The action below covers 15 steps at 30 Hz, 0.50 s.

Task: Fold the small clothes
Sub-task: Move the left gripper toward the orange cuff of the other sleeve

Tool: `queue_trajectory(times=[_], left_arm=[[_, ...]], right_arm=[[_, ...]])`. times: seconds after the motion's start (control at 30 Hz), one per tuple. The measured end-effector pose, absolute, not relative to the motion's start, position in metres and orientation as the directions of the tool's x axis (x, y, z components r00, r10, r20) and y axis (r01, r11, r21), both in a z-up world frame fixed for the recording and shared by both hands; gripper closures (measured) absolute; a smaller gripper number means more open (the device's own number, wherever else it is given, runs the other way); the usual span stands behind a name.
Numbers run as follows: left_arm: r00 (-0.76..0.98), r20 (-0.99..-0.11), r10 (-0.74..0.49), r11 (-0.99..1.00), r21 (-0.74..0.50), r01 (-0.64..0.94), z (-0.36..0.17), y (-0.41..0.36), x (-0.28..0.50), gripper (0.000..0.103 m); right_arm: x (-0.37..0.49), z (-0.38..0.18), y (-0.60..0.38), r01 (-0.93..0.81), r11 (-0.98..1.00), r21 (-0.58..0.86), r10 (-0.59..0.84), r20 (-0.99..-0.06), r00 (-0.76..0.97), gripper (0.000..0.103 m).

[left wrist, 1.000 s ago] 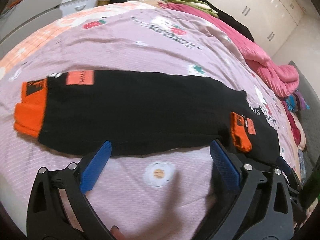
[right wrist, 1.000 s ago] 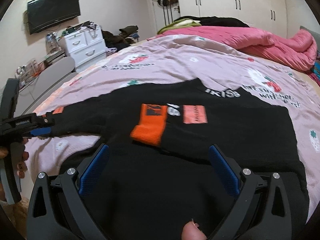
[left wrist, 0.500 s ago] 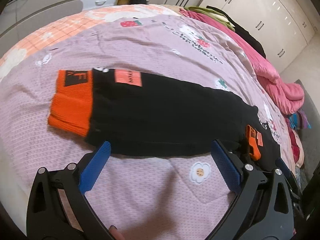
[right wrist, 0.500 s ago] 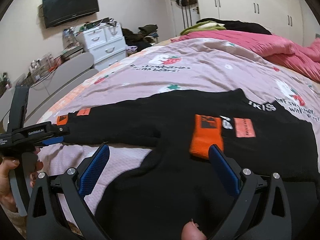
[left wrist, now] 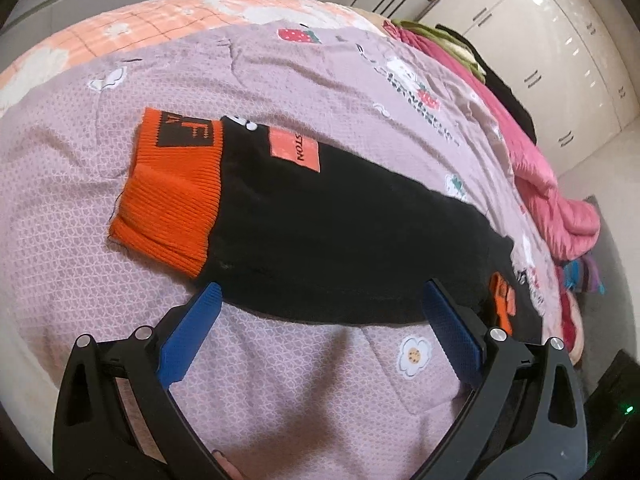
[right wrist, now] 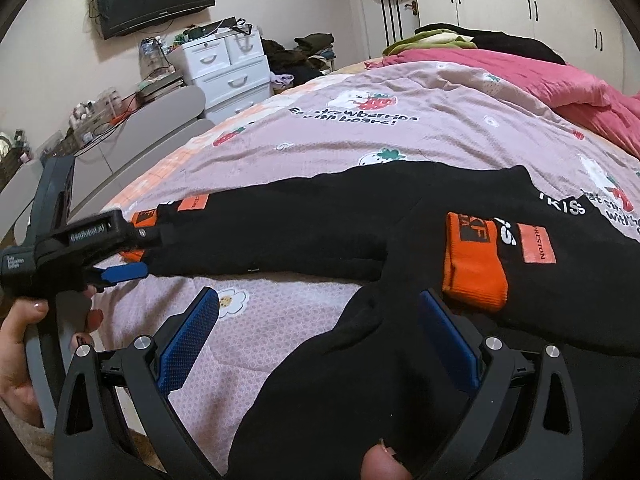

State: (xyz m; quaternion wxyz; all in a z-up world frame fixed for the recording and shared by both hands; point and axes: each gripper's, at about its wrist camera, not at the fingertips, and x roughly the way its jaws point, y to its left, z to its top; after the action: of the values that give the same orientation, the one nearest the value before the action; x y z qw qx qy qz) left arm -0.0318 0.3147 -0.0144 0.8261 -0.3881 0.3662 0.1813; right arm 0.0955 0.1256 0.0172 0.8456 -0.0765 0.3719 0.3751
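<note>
Ahead of left tool (left wrist: 318, 304): black sweater sleeve (left wrist: 340, 220) flat on bed (left wrist: 280, 392) | left tool wide open, empty | right tool (right wrist: 318, 312) wide open over sweater body (right wrist: 360, 392), gripping nothing

sweater (right wrist: 460, 320) on bedspread (right wrist: 400, 140) | 1 sleeve (left wrist: 320, 232) stretched left | other cuff (right wrist: 474, 260) on its body | quilt (right wrist: 560, 76) behind

A black sweater (right wrist: 440, 360) with orange ribbed cuffs (left wrist: 172, 196) lies flat on the bed, 1 sleeve outstretched.
</note>
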Motion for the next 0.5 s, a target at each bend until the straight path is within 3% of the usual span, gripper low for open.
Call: queue_trajectory(times=[0.2, 0.5], left_arm=[[0.662, -0.744, 0.087, 0.603, -0.49, -0.63, -0.006, 0.326, -0.049, 0.009], [0.669, -0.74, 0.078, 0.522, -0.541, -0.659, -0.023, 0.355, -0.056, 0.009]], right_arm=[[0.1, 0.014, 0.116, -0.674, 0.719, 0.171, 0.576, -0.688, 0.44, 0.004], [0.103, 0.01, 0.114, -0.661, 0.717, 0.221, 0.595, -0.687, 0.417, 0.004]])
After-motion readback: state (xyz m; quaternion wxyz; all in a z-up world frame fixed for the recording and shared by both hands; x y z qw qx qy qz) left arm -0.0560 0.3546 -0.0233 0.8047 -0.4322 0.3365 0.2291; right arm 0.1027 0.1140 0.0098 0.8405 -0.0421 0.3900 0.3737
